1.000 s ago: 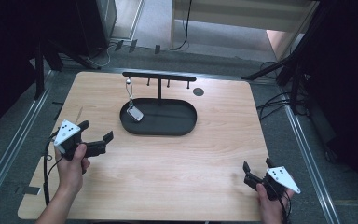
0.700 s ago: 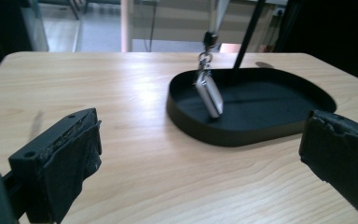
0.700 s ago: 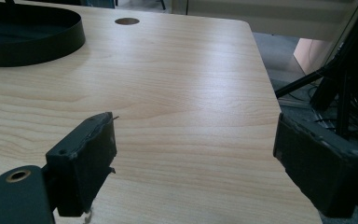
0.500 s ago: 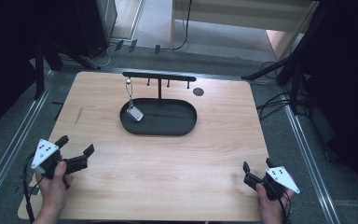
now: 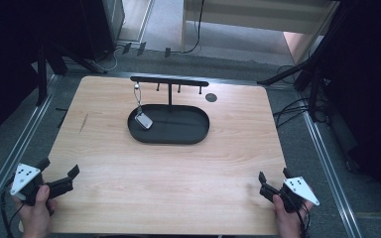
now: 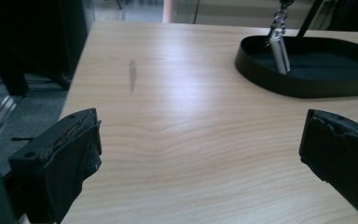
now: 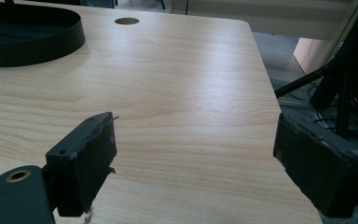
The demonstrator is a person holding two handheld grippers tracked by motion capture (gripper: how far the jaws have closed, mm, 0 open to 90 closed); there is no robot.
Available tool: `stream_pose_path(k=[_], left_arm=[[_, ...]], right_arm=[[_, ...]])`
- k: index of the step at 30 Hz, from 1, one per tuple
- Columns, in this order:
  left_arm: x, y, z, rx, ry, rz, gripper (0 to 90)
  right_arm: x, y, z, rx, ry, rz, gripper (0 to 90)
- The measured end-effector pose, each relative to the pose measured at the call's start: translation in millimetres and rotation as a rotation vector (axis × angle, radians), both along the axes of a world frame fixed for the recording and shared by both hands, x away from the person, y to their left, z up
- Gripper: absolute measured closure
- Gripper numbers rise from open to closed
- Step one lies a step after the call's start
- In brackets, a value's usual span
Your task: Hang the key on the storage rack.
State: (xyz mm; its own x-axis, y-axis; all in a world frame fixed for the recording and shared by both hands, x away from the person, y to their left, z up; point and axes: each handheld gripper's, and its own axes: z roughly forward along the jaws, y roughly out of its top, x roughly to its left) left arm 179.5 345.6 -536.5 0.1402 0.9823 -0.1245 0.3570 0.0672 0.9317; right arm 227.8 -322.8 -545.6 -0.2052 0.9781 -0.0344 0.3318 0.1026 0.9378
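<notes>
Black tray [image 5: 198, 136] sits in the middle of the table [image 5: 168, 173]. A rack [image 5: 169, 82] stands up out of it. One shiny key tag [image 5: 143, 120] hangs from the rack's left hook, and its bottom end rests in the tray. The left gripper [image 5: 62, 178] and the right gripper [image 5: 273, 181] are down at the near corners, far from the tray. Both are wide open and hold nothing. The hanging job looks done, with three hooks left free.

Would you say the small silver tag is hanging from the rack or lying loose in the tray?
Hanging: the silver tag dangles by a chain from the rack, its lower end in the black tray.
</notes>
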Motion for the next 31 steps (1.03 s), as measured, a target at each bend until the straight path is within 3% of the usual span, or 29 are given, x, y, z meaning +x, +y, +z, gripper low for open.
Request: stream_pose_path(k=[11,17,22,27,31], left_arm=[[-17.7,33.4,-6.2,0.034,-0.001,0.038,0.0],[-21.9,45.4,-11.3,0.014,0.007,0.053,0.0],[-19.8,47.4,-14.8,-0.011,0.017,0.046,0.0],[-15.8,48.0,-16.2,-0.023,0.033,0.083,0.0],[-17.7,47.5,-15.8,-0.032,0.028,0.083,0.0]], right_arm=[[-0.1,-0.4,0.0,0.004,-0.002,-0.001,13.0],[0.3,-0.3,0.0,0.002,0.0,0.003,13.0],[0.4,-0.3,0.0,-0.001,0.002,0.004,13.0],[0.4,-0.6,0.0,0.002,0.001,0.008,13.0],[0.4,-0.8,0.0,0.007,0.001,0.01,12.9]])
